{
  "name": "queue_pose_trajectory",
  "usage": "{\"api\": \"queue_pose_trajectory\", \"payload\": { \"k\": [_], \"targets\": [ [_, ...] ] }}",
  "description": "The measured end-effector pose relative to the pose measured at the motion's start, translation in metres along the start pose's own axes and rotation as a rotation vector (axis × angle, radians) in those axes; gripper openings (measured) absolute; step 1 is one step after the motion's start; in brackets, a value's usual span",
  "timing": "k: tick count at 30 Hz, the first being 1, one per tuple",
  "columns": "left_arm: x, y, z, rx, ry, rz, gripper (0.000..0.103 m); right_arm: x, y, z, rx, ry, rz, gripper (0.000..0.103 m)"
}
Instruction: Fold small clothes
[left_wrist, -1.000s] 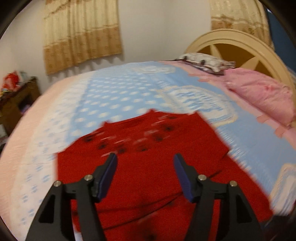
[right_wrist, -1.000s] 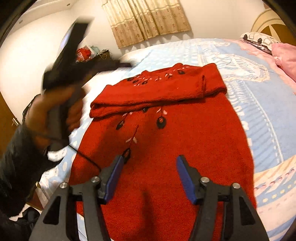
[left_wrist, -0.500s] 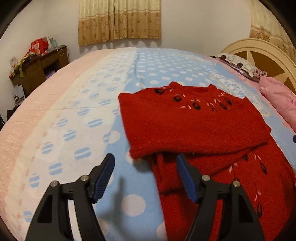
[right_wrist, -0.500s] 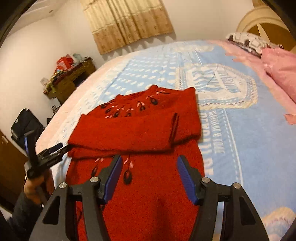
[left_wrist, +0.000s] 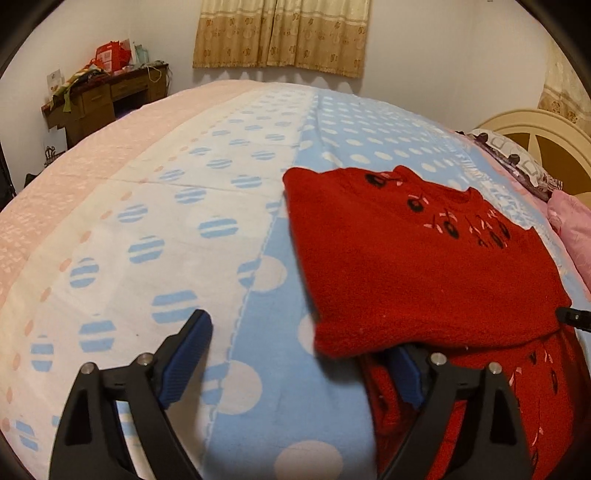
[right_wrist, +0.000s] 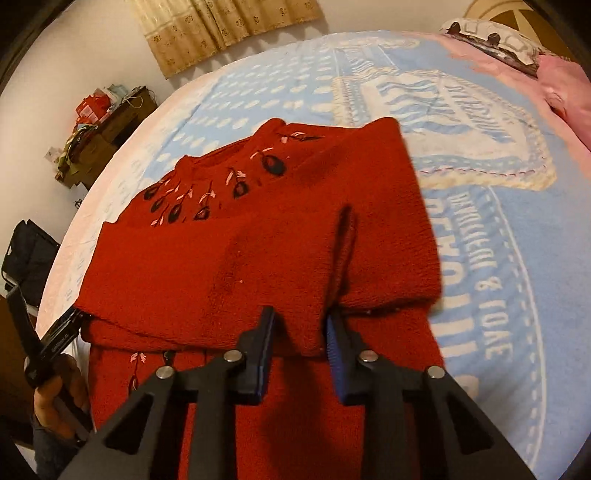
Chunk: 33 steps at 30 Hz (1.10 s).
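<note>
A red knitted sweater (left_wrist: 406, 266) with dark embroidered flowers lies on the bed, its upper part folded down over its body. My left gripper (left_wrist: 299, 336) is at the fold's left corner with jaws opening wide. Its left finger is over the bare blanket and its right fingertip is hidden under the folded edge. In the right wrist view my right gripper (right_wrist: 299, 323) is at the near edge of the sweater (right_wrist: 221, 258). Its jaws are closing, with a bunch of the folded edge pinched between the blue pads.
The blue, white and pink dotted blanket (left_wrist: 184, 221) covers the bed. Pink pillows (right_wrist: 565, 85) and a cream headboard (left_wrist: 535, 129) are at the right. A cluttered wooden desk (left_wrist: 103, 96) stands by the wall. A person's hand (right_wrist: 55, 398) shows at the lower left.
My left gripper moved left and down to the fold's left corner and opened wider. My right gripper moved forward to the fold's near edge and its jaws narrowed onto the fabric.
</note>
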<state>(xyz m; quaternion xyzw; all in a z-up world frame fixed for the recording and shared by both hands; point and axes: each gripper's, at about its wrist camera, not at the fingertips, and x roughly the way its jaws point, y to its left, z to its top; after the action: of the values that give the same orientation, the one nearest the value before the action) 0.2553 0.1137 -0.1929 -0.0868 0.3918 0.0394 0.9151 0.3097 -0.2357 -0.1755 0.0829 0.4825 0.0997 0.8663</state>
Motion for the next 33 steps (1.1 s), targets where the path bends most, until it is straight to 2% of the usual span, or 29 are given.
{"api": "queue_pose_trajectory", "payload": {
  "k": [7, 11, 14, 16, 19, 21, 25, 27, 28, 29, 31, 33],
  "targets": [
    [0.004, 0.002, 0.001, -0.006, -0.001, -0.001, 0.097, -0.04, 0.002, 0.009, -0.057, -0.119, -0.071, 0.014],
    [0.005, 0.002, 0.001, 0.0, 0.001, 0.005, 0.098, -0.051, -0.008, 0.016, -0.059, -0.156, -0.126, 0.014],
    [0.006, 0.003, 0.002, -0.003, 0.002, 0.007, 0.098, -0.053, -0.018, 0.015, -0.044, -0.158, -0.13, 0.014],
    [0.006, 0.004, 0.001, -0.009, -0.001, 0.002, 0.098, -0.051, -0.021, 0.012, -0.061, -0.173, -0.17, 0.014],
    [0.006, 0.005, 0.0, -0.008, -0.003, -0.002, 0.099, -0.035, -0.031, 0.007, -0.08, -0.147, -0.201, 0.014],
    [0.006, 0.005, 0.0, -0.011, -0.003, -0.003, 0.099, -0.018, -0.037, 0.002, -0.085, -0.083, -0.18, 0.014],
    [0.005, 0.005, -0.001, -0.016, -0.004, -0.008, 0.099, -0.019, -0.038, -0.008, -0.083, -0.052, -0.148, 0.014],
    [0.004, 0.005, -0.002, -0.016, -0.005, -0.008, 0.099, -0.023, -0.037, -0.012, -0.107, -0.053, -0.171, 0.014],
    [0.003, 0.004, -0.002, -0.012, -0.006, -0.008, 0.099, -0.024, -0.038, -0.012, -0.109, -0.054, -0.178, 0.017],
    [0.002, 0.004, -0.002, -0.005, -0.008, -0.014, 0.099, -0.027, -0.04, -0.011, -0.098, -0.057, -0.191, 0.031],
    [0.0, 0.005, -0.004, 0.0, -0.001, -0.029, 0.099, -0.035, -0.045, -0.007, -0.069, -0.081, -0.213, 0.048],
    [-0.007, 0.009, -0.006, -0.011, -0.003, -0.062, 0.099, -0.045, -0.046, -0.003, -0.05, -0.12, -0.212, 0.048]
  ]
}}
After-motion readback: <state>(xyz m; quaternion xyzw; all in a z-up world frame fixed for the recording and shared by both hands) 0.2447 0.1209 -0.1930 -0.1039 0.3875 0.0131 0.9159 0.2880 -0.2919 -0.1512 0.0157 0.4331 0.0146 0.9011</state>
